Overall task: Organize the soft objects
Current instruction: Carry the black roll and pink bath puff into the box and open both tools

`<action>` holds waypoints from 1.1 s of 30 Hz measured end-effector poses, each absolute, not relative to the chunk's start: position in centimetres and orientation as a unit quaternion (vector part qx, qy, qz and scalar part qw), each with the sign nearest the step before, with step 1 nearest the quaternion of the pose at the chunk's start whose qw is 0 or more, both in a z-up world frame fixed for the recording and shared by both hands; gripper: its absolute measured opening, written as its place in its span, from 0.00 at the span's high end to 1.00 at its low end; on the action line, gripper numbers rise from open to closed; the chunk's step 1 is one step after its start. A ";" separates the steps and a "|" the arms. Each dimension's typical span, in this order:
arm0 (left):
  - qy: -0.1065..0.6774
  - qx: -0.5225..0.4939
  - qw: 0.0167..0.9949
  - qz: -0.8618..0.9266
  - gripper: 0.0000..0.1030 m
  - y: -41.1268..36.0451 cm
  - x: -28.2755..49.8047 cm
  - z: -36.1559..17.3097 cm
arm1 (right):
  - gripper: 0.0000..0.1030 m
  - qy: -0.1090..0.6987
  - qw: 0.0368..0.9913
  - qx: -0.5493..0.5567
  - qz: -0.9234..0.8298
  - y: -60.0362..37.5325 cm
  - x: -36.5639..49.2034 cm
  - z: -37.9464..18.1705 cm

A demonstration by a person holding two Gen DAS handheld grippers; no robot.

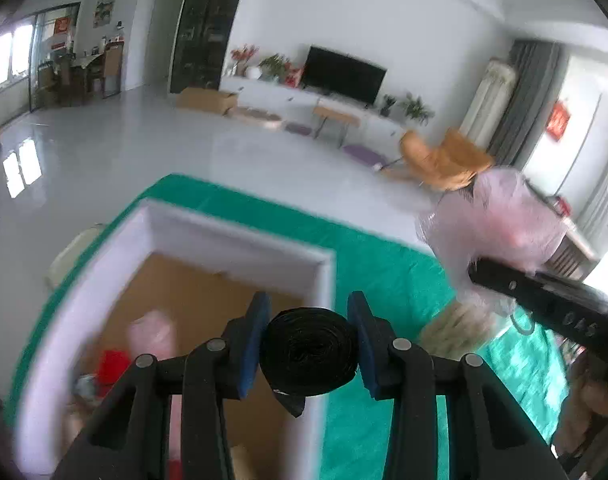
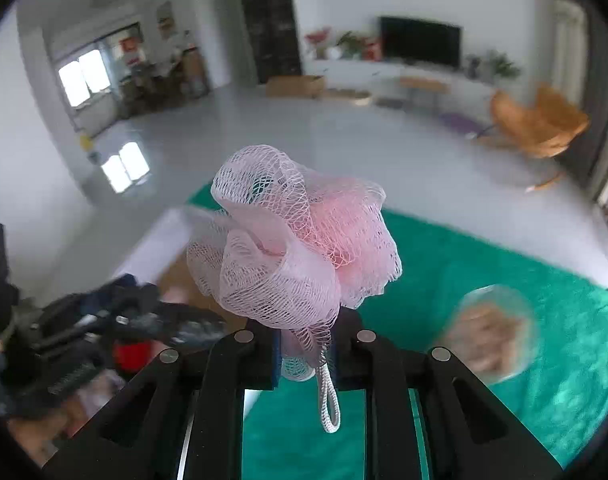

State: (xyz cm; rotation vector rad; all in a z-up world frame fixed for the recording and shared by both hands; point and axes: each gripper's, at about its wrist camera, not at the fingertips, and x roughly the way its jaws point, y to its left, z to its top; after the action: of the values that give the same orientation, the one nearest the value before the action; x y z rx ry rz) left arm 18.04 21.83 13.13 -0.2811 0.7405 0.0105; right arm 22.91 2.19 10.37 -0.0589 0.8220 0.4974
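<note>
My left gripper (image 1: 309,350) is shut on a black roll of bags (image 1: 309,350) and holds it over the right part of an open box (image 1: 232,236) with white foam walls and a brown floor. Pink and red soft things (image 1: 136,344) lie blurred in the box. My right gripper (image 2: 304,354) is shut on a pink mesh bath sponge (image 2: 292,236), whose white cord loop (image 2: 329,400) hangs down. The sponge also shows in the left wrist view (image 1: 500,220) at the right, above the green cloth. The left gripper shows blurred in the right wrist view (image 2: 116,320).
A green cloth (image 2: 464,248) covers the table. A blurred beige object in clear wrap (image 2: 488,336) lies on it at the right, seen also in the left wrist view (image 1: 456,328). Beyond the table are a grey floor, an orange chair (image 2: 540,124) and a TV (image 2: 420,40).
</note>
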 end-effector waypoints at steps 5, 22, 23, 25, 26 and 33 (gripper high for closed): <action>0.376 -0.105 0.917 0.078 0.40 25.7 13.5 10.7 | 0.71 0.438 0.845 -0.003 0.306 7.2 21.3 6.7; 0.396 -0.086 0.881 0.243 0.10 25.6 4.6 7.7 | 0.27 0.430 0.843 -0.102 0.307 11.5 15.8 4.9; 0.395 -0.081 0.881 0.247 0.10 25.6 4.7 7.6 | 0.27 0.429 0.843 -0.113 0.305 11.6 15.6 4.7; 0.399 -0.081 0.877 0.256 0.10 26.0 5.2 7.4 | 0.27 0.428 0.842 -0.124 0.303 11.7 15.3 4.4; 0.404 -0.085 0.873 0.261 0.11 26.3 5.3 7.2 | 0.27 0.428 0.842 -0.130 0.302 11.8 14.9 4.2; 0.397 -0.082 0.867 0.288 0.10 27.2 5.0 7.3 | 0.27 0.428 0.839 -0.149 0.302 12.4 13.9 4.3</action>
State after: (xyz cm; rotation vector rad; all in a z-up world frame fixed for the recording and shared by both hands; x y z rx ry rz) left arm 5.00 27.24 7.29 -0.1725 0.8316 0.6031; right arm 13.90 12.44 4.34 -0.3152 0.9045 0.6386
